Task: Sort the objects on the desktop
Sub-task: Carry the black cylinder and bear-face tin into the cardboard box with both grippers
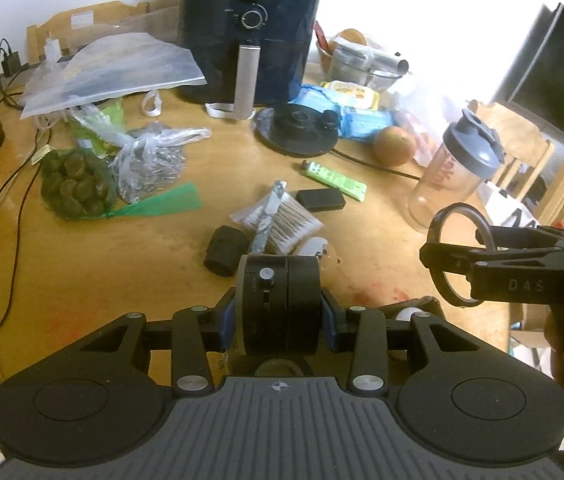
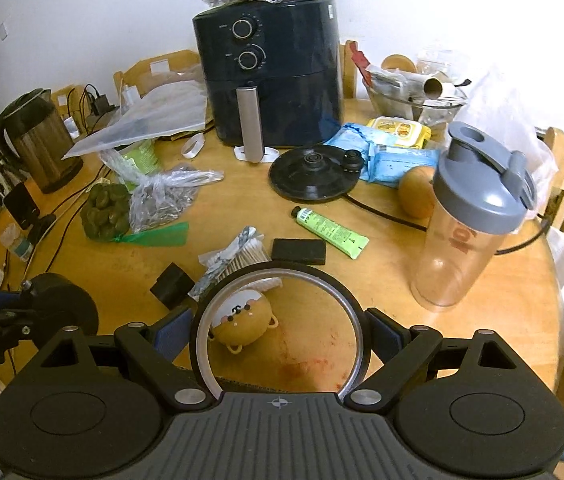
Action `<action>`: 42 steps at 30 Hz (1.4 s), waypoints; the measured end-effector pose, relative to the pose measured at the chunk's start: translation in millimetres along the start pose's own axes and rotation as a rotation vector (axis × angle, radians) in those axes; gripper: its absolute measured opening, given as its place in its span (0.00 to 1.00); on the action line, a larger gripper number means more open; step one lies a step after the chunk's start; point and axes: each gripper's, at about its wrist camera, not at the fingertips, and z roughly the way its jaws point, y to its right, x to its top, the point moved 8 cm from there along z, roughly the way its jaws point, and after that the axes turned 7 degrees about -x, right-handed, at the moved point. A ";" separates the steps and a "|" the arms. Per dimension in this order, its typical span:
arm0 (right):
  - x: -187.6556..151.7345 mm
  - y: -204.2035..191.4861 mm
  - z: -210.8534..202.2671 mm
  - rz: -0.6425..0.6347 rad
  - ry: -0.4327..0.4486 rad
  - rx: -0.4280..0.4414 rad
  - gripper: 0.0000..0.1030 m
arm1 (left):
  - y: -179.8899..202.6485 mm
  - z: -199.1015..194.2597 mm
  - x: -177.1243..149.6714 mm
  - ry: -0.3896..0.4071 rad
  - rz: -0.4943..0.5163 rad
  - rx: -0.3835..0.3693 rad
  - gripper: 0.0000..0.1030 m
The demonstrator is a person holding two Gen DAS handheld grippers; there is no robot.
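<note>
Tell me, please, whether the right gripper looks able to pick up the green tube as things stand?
Probably not yet: the right gripper is shut on a black ring, so its jaws are occupied. The green tube itself lies uncovered on the table.

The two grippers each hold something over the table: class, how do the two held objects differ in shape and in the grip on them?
The left gripper holds a solid black cylinder with a switch; the right gripper holds an open black ring you can see the table through. The cylinder sits between narrow jaws; the ring is wider, so its jaws stand wide. Both are black, round and lifted off the wooden table.
</note>
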 end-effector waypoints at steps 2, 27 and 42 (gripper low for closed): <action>-3.4 0.5 -1.0 0.013 -0.008 -0.004 0.89 | 0.9 2.3 -0.5 -0.008 0.005 -0.007 0.39; -80.4 -14.4 7.9 0.030 -0.240 0.015 0.89 | 3.7 29.3 -58.5 -0.214 0.012 -0.029 0.39; -90.4 -21.1 10.9 0.002 -0.279 0.033 1.00 | 3.0 27.4 -57.6 -0.202 0.013 0.030 0.62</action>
